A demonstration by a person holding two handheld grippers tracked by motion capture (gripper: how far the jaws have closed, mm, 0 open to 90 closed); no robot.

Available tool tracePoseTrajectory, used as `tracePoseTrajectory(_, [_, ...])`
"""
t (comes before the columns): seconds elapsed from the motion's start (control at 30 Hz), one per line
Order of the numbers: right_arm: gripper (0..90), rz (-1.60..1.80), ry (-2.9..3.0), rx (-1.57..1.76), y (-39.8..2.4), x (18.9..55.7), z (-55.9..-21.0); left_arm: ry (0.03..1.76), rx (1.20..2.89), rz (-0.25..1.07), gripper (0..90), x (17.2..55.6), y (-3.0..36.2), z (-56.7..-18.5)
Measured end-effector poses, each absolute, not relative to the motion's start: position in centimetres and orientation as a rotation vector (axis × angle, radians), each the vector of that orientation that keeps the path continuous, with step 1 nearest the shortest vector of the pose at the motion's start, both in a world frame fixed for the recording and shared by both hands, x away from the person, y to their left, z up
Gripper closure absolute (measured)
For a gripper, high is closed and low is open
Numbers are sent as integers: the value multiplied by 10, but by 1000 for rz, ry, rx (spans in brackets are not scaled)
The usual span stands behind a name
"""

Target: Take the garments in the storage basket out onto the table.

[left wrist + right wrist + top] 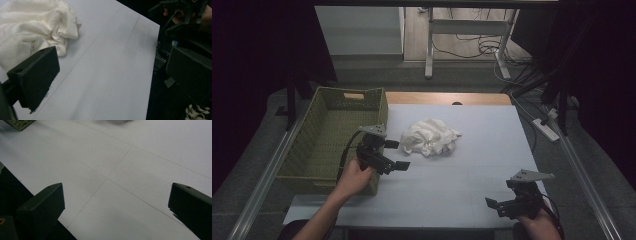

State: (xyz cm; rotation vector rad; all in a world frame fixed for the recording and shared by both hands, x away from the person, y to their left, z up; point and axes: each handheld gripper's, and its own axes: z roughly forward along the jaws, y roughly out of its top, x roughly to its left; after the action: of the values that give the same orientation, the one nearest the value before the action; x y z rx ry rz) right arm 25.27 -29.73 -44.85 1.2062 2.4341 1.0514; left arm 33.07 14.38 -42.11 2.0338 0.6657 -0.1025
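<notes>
On the table [472,185]: one cloth [429,137], one basket [324,140], two grippers.

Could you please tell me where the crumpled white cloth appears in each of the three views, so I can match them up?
High view: the white cloth lies mid-table, just right of the green basket.
Left gripper view: the cloth is in the upper left corner, behind the left jaw.
Right gripper view: a blurred white sliver at the top edge, probably the cloth.
Shared landmark: the pale table top, whose faint crease lines cross both gripper views.
</notes>
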Motion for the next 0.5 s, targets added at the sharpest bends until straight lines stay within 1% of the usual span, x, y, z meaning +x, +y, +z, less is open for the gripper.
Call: tracePoseTrajectory(0.5, [7,1044,2434,1200,-297,252,-449,697,2042,-82,0,300,163,-424])
